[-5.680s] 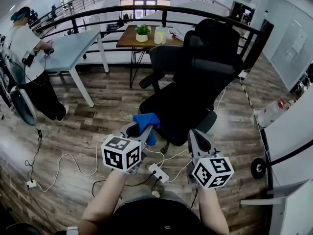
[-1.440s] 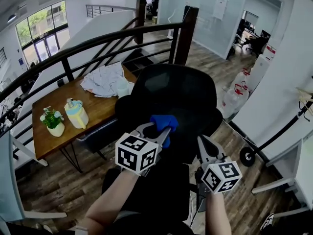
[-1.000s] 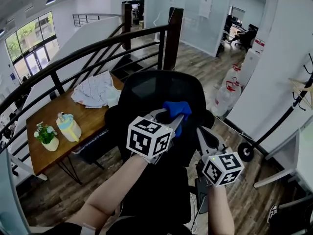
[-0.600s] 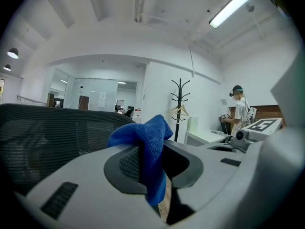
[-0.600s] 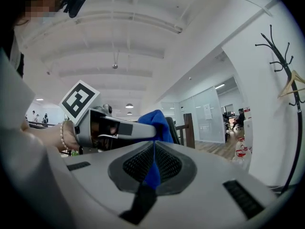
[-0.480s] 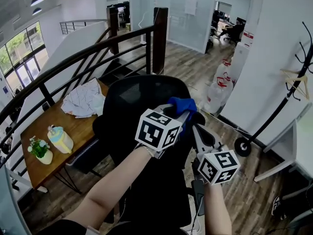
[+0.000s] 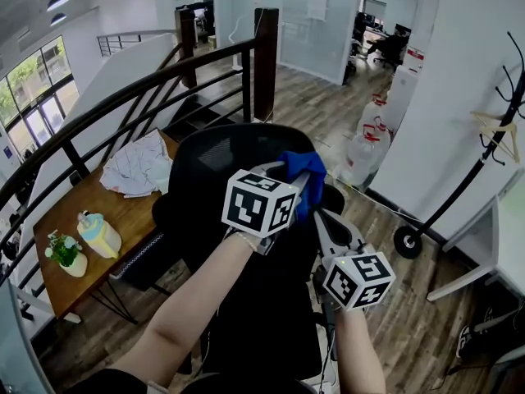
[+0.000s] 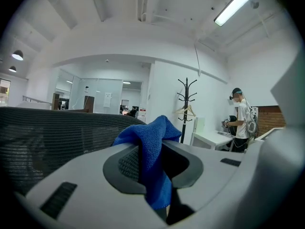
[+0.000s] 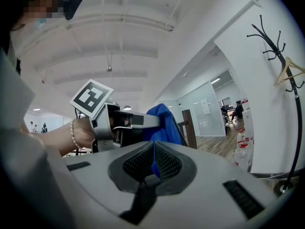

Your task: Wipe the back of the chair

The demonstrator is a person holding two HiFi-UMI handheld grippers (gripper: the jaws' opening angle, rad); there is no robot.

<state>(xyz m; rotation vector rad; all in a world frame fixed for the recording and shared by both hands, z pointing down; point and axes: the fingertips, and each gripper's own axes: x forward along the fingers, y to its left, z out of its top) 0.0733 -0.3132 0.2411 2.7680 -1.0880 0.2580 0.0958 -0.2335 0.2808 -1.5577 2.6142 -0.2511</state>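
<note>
**Blue cloth held at the top edge of the chair back**

In the centre of the head view stands a black mesh-backed office chair (image 7: 234,150), its backrest turned toward the camera. The left gripper (image 7: 289,184) reaches up over the backrest. Its fingers are closed tight on a folded blue microfibre cloth (image 7: 305,171), which bunches above the fingers and hangs down between them. The cloth sits at the upper right edge of the backrest. In the left gripper view the mesh fills the left of the frame just beside the cloth, but whether the two touch cannot be told.

The right gripper (image 7: 325,220) sits lower and to the right, near the side of the chair. Its fingers are drawn together with nothing between them, and they point toward the left gripper and the cloth.

At the left of the head view a brown wooden counter (image 7: 61,212) carries a pale yellow and blue bottle (image 7: 97,234), a small potted plant (image 7: 64,253) and a crumpled white cloth (image 7: 139,167). A black curved railing (image 7: 123,97) runs behind it. A black coat stand (image 7: 502,117) is at the right edge.
</note>
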